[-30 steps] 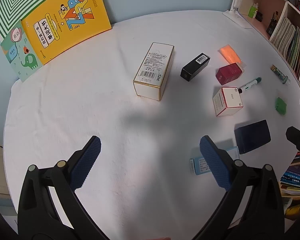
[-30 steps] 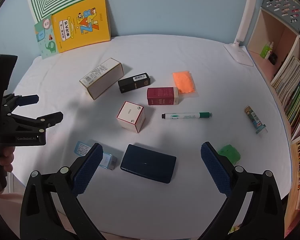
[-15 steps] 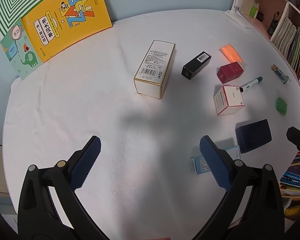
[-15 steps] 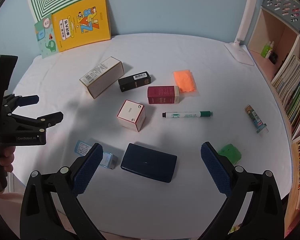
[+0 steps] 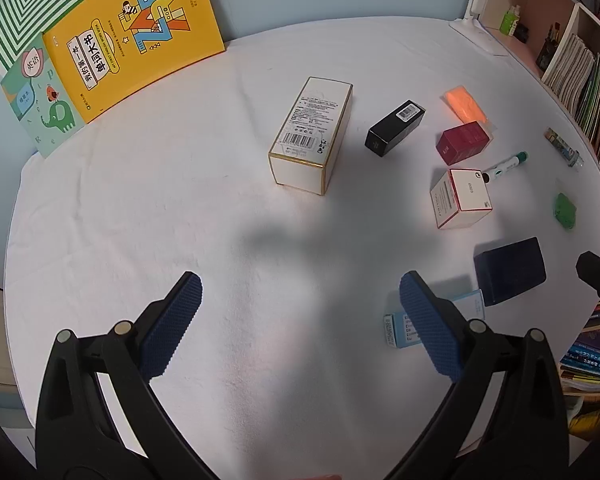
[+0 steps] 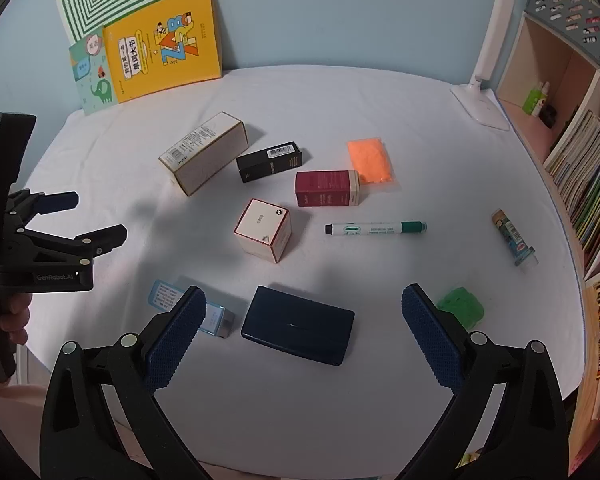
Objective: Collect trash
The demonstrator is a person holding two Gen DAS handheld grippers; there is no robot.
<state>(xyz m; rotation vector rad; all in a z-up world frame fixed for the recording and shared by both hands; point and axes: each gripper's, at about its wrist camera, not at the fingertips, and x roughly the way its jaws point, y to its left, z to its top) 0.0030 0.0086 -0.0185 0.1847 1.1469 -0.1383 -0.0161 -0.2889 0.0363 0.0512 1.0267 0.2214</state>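
Note:
Several items lie on the white table: a long white box, a black box, a maroon box, a white cube box, an orange packet, a green marker, a dark blue case, a light blue box, a green crumpled scrap and a small tube. My left gripper is open and empty above bare cloth. My right gripper is open and empty above the blue case.
Books lean on the blue wall at the back left. A white desk lamp stands at the back right. A bookshelf runs along the right edge. The left gripper also shows in the right wrist view.
Both views have shifted slightly; the objects sit a little lower in frame, so both grippers have edged forward. Both stay open and empty.

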